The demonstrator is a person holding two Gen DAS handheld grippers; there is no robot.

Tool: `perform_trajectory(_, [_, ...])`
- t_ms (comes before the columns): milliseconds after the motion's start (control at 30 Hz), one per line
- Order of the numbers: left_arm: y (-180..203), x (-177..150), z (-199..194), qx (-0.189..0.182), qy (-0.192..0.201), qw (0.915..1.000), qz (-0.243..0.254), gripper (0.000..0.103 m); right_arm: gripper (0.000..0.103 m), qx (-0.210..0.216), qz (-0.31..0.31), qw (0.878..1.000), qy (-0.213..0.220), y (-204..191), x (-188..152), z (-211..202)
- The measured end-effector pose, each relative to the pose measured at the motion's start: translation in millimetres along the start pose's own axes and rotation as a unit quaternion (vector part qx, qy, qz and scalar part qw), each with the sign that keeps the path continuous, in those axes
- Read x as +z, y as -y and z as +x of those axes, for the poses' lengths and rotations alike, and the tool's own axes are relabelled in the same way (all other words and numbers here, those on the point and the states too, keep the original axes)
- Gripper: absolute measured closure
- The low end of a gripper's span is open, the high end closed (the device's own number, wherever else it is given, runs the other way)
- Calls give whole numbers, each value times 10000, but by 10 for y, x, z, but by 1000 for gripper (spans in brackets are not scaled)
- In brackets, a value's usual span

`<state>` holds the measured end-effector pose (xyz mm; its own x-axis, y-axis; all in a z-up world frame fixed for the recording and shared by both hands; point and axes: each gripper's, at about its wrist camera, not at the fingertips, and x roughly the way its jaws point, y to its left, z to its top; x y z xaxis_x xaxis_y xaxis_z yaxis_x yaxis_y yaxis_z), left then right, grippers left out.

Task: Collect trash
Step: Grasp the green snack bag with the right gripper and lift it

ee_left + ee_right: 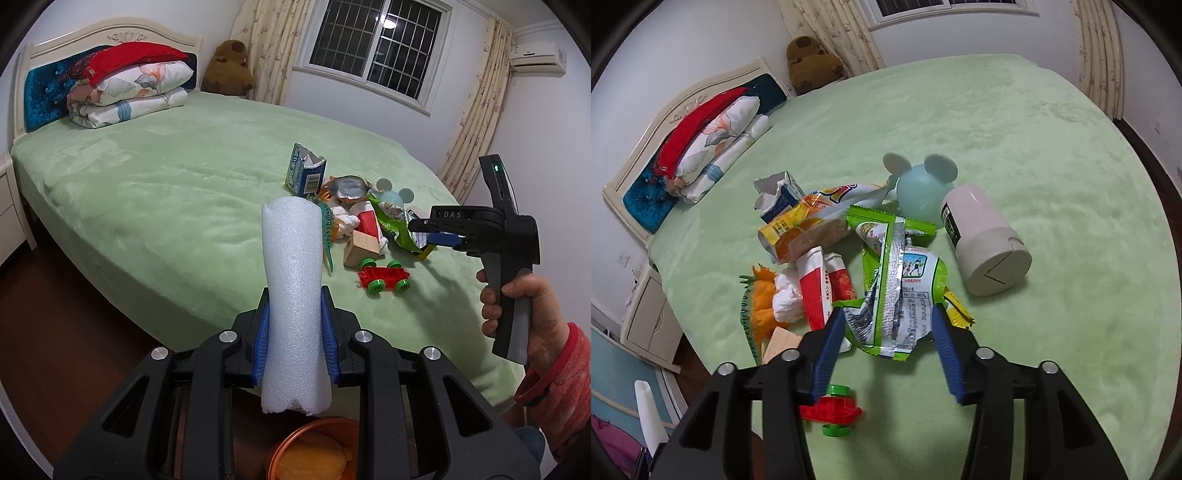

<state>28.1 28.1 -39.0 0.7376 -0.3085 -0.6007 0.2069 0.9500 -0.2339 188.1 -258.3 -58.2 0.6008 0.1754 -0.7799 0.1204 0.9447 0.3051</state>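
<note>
While the white foam tube was clenched in the left tongs above the orange bin, the right tongs were spread, unclamped, around the green wrapper, with most trash left on the bed.

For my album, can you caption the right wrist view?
Open right tool straddling a crumpled green snack wrapper on a green bed.
</note>
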Motion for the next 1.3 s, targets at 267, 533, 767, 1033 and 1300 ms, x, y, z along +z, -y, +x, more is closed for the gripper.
perform_trajectory(267, [-27,-22,17,-21,-34,10000,-32,79,25,22,163,9998,95,48,30,-79])
perform_trajectory(533, [-36,-22,31,-32,-34,9999,-90,79,15,-221,7,9996,167,42,29,-89])
perform_trajectory(767, [-32,-29,28,-3,-41,10000,-91,79,38,-588,-168,9980,-181,49,25,205])
perform_trajectory(1033, [-30,-28,-8,21,-20,9999,-121,79,92,-182,-13,9997,-175,129,9,53])
perform_trajectory(1300, [84,-36,-76,-38,-2,10000,-17,79,93,-58,-180,9998,28,151,-87,-305])
